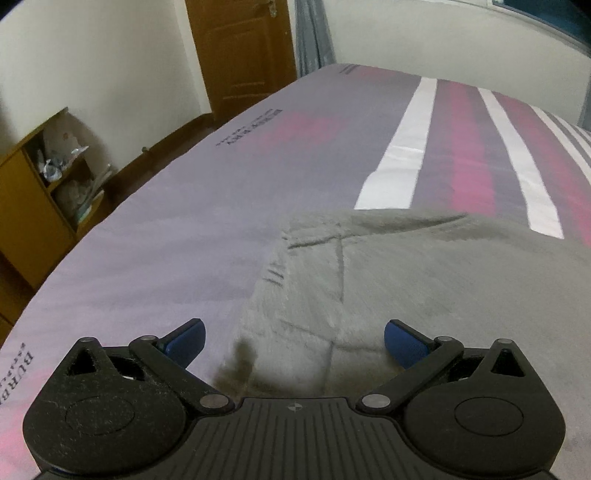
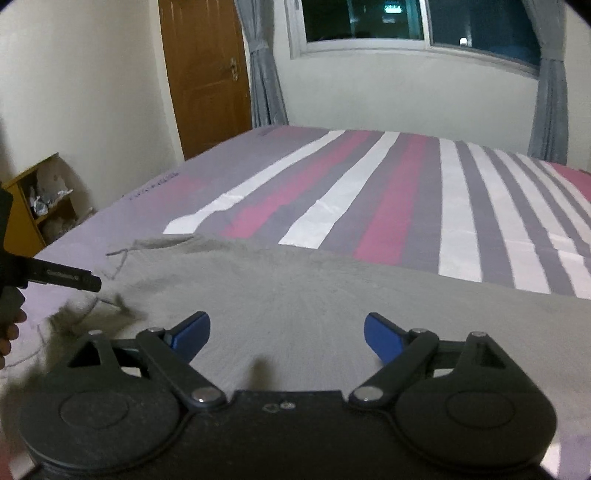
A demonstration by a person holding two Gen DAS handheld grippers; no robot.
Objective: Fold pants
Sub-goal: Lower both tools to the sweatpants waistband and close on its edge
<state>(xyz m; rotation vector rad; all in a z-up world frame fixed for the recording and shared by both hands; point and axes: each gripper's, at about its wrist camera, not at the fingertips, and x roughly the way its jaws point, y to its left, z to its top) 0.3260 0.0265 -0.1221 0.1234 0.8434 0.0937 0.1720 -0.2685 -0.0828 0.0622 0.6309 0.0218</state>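
Note:
Grey fleece pants point(image 1: 424, 280) lie flat on the striped bed point(image 1: 184, 221); the waistband end with a drawstring point(image 2: 118, 262) shows at the left of the right wrist view, and the cloth point(image 2: 332, 295) fills its foreground. My left gripper point(image 1: 294, 341) is open and empty, just above the pants' left edge. My right gripper point(image 2: 287, 334) is open and empty, low over the middle of the pants. The left gripper's body point(image 2: 55, 278) shows at the far left of the right wrist view, with the hand that holds it.
The bed sheet point(image 2: 406, 192) has grey, pink and white stripes and stretches far ahead. A wooden shelf unit point(image 1: 40, 184) stands on the floor to the left. A brown door point(image 2: 207, 74), curtains and a window point(image 2: 424, 22) are on the far walls.

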